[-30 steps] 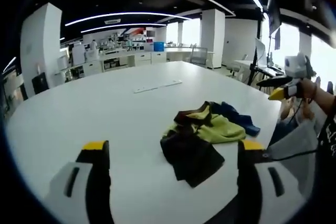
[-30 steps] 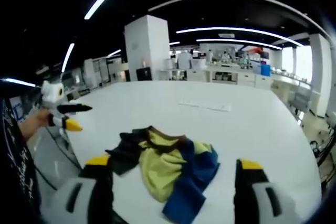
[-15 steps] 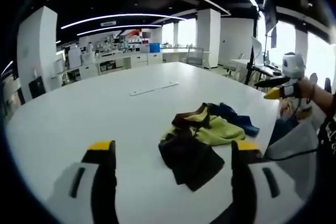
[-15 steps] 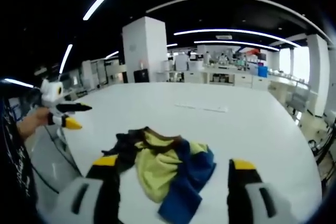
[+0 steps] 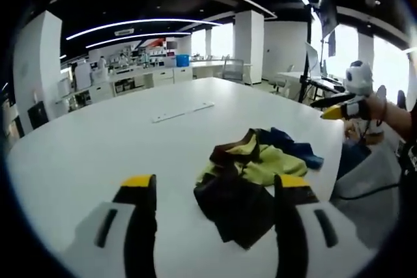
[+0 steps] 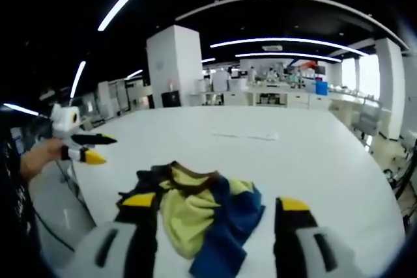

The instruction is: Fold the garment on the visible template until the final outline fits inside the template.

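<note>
Garment [image 5: 251, 174] is seen crumpled on bench [image 5: 98, 141], no fold made yet; both claws, left [image 5: 214, 190] & right [image 6: 218, 209], are held open, nothing gripped.

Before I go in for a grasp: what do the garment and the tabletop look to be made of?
The garment looks like soft, matte knit fabric in yellow-green, blue and dark brown panels; it lies crumpled in limp folds with no sheen. The table looks like a hard, smooth white top, perhaps laminate; it shows faint glare from the ceiling lights, so cloth would probably slide on it.
</note>
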